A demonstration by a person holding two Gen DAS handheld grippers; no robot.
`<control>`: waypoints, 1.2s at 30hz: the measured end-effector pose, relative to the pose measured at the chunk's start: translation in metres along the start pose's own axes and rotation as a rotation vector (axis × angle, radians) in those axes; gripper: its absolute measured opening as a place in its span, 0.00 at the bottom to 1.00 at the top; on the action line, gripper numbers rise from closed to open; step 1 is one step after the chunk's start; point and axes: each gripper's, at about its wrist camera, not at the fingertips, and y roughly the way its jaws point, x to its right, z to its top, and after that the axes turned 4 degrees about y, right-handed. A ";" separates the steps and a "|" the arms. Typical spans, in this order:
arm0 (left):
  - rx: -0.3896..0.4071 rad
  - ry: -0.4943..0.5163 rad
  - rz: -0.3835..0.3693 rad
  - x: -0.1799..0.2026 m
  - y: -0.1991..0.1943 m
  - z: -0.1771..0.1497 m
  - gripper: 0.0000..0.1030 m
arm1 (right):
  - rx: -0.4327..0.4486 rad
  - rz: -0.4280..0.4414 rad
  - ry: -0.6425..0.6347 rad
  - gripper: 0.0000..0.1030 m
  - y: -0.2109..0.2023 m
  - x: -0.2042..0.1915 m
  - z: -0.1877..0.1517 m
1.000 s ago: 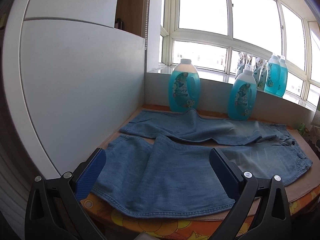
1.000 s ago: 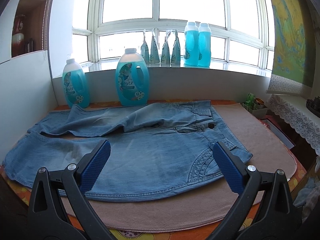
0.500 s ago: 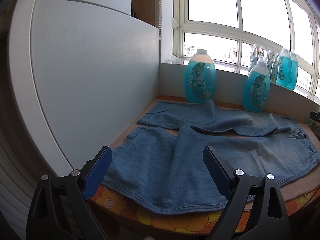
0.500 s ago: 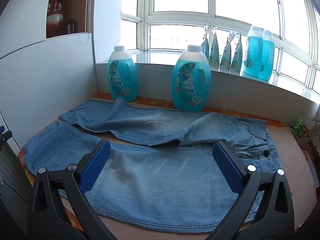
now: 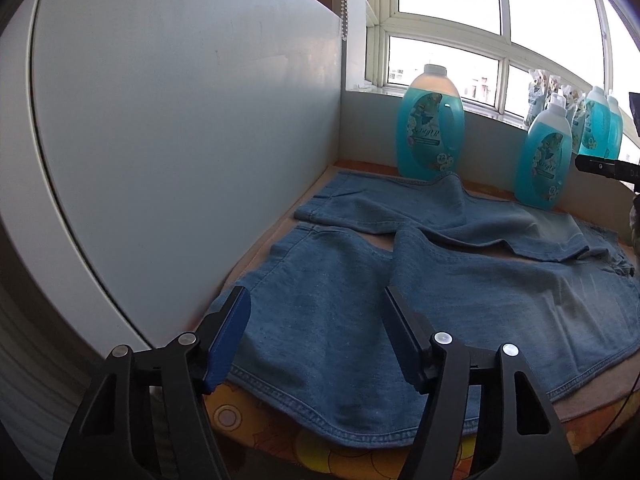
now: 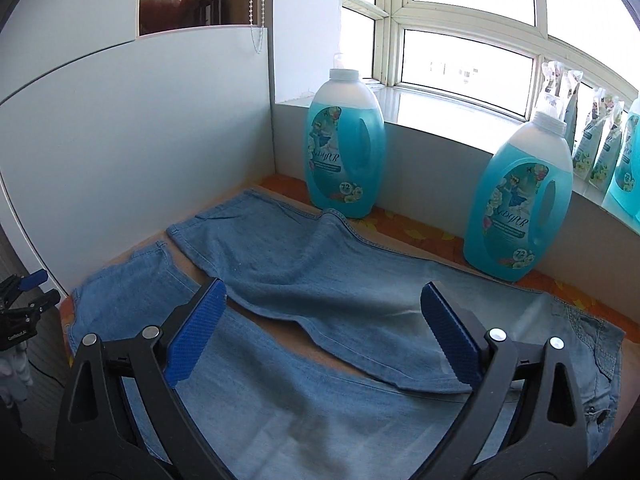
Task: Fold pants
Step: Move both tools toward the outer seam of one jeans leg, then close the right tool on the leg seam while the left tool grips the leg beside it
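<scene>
Blue denim pants (image 5: 400,300) lie spread flat on the table, legs side by side pointing left, waist to the right. They also show in the right wrist view (image 6: 320,280). My left gripper (image 5: 316,332) is open and empty, hovering just above the near leg's hem at the table's front left corner. My right gripper (image 6: 320,332) is open and empty above the middle of the legs, over the gap between near and far leg. The left gripper also shows at the left edge of the right wrist view (image 6: 24,296).
A white panel (image 5: 180,140) walls the table's left side. Two blue detergent bottles (image 6: 346,148) (image 6: 520,204) stand at the back against the window ledge. More bottles and pouches (image 5: 596,124) sit on the sill. An orange floral tablecloth (image 5: 260,420) shows at the front edge.
Both grippers have swung left along the pants toward the leg ends. The left one has moved closer to the near hem. Both stay open.
</scene>
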 end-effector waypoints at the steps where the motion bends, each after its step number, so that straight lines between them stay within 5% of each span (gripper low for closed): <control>1: -0.006 0.002 -0.002 0.000 0.002 0.000 0.63 | -0.010 0.009 -0.003 0.95 0.012 0.001 0.007; 17: -0.093 0.046 -0.081 0.035 0.062 0.018 0.57 | -0.212 0.047 -0.156 0.88 0.200 0.037 0.052; 33: -0.155 0.051 -0.223 0.070 0.173 0.137 0.57 | -0.300 0.170 -0.120 0.88 0.297 0.042 0.056; 36: -0.211 0.015 -0.244 0.070 0.206 0.159 0.57 | -0.319 0.187 -0.130 0.58 0.298 0.042 0.054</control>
